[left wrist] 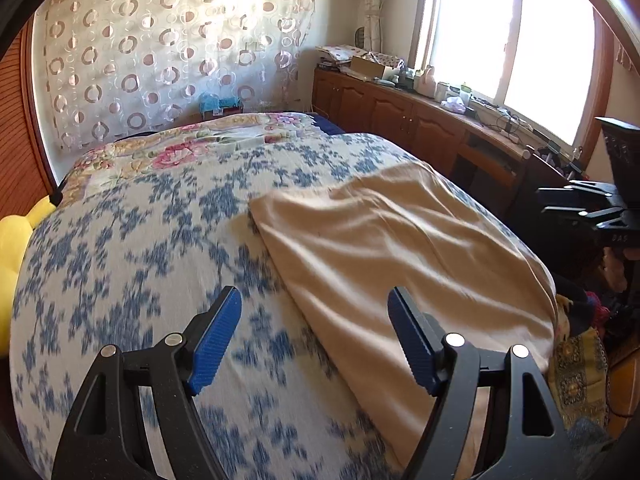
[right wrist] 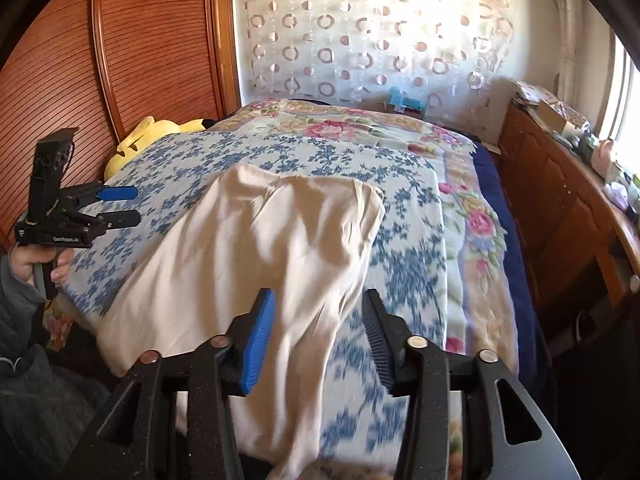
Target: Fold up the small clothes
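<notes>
On bed (left wrist: 120, 264) | cream garment (right wrist: 280, 240) beneath parted right gripper (right wrist: 318, 344)

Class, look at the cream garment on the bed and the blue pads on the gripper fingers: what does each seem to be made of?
Cream garment: probably a soft, matte knit such as cotton jersey; it lies in loose folds without shine. Blue pads: likely rubber or ribbed plastic, judging by the fine ridges and dull surface; which one is unclear.

The cloth (right wrist: 280, 240) lies on the bed (right wrist: 404, 208), plush (right wrist: 140, 136) at its far left, cabinets (right wrist: 560, 200) along its right.
</notes>
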A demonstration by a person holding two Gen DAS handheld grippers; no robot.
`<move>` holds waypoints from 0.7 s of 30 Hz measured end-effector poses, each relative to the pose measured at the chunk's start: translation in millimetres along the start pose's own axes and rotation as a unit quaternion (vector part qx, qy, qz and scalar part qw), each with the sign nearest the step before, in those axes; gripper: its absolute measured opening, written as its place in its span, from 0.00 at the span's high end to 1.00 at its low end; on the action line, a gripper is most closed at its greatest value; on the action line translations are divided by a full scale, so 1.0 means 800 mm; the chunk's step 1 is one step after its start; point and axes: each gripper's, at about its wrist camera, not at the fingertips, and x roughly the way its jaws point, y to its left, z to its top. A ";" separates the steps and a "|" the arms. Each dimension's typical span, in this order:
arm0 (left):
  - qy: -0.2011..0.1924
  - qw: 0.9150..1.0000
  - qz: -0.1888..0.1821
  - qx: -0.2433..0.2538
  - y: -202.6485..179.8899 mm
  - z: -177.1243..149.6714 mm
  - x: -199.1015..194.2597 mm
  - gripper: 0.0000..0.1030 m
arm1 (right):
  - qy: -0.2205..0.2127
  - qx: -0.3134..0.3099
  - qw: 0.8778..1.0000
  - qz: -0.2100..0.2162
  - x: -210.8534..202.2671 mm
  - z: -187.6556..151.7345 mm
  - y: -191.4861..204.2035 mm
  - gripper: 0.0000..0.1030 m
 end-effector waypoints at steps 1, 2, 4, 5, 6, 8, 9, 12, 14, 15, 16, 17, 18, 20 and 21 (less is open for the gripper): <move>0.002 1.000 0.001 0.001 0.002 0.006 0.006 0.26 | 0.001 0.002 1.000 0.000 0.015 0.005 -0.005 0.46; 0.004 1.000 0.004 0.003 0.005 0.014 0.015 0.26 | 0.003 0.004 1.000 0.000 0.026 0.012 -0.010 0.44; 0.010 1.000 0.012 0.008 0.011 0.028 0.032 0.26 | 0.008 0.005 1.000 -0.004 0.057 0.025 -0.020 0.43; 0.013 1.000 0.014 0.010 0.015 0.033 0.039 0.26 | 0.010 0.006 1.000 -0.004 0.069 0.031 -0.025 0.43; 0.016 1.000 0.016 0.010 0.020 0.039 0.048 0.26 | 0.012 0.011 1.000 -0.003 0.085 0.038 -0.030 0.43; 0.026 1.000 0.015 0.005 0.032 0.051 0.068 0.31 | 0.019 0.019 1.000 0.001 0.117 0.054 -0.038 0.43; 0.030 0.999 0.014 0.002 0.036 0.055 0.074 0.35 | 0.022 0.025 0.999 0.002 0.130 0.060 -0.043 0.42; 0.054 0.998 0.013 -0.015 0.056 0.065 0.104 0.50 | 0.030 0.042 0.998 0.019 0.164 0.075 -0.057 0.42; 0.068 0.997 0.009 -0.027 0.063 0.069 0.119 0.53 | 0.035 0.044 0.998 0.028 0.180 0.081 -0.062 0.42; 0.074 0.997 0.007 -0.032 0.068 0.069 0.127 0.53 | 0.037 0.043 0.998 0.028 0.187 0.082 -0.065 0.42; 0.078 0.996 0.007 -0.033 0.067 0.069 0.131 0.53 | 0.041 0.044 0.998 0.026 0.194 0.083 -0.067 0.42; 0.081 0.996 0.006 -0.033 0.067 0.069 0.136 0.53 | 0.043 0.047 0.998 0.027 0.199 0.083 -0.069 0.41; 0.085 0.996 0.003 -0.033 0.067 0.068 0.140 0.53 | 0.044 0.050 0.997 0.031 0.203 0.082 -0.071 0.41; 0.091 0.995 -0.006 -0.032 0.063 0.065 0.146 0.53 | 0.047 0.051 0.997 0.036 0.210 0.083 -0.073 0.40; 0.090 0.996 -0.007 -0.028 0.059 0.064 0.147 0.53 | 0.045 0.050 0.997 0.038 0.212 0.083 -0.070 0.40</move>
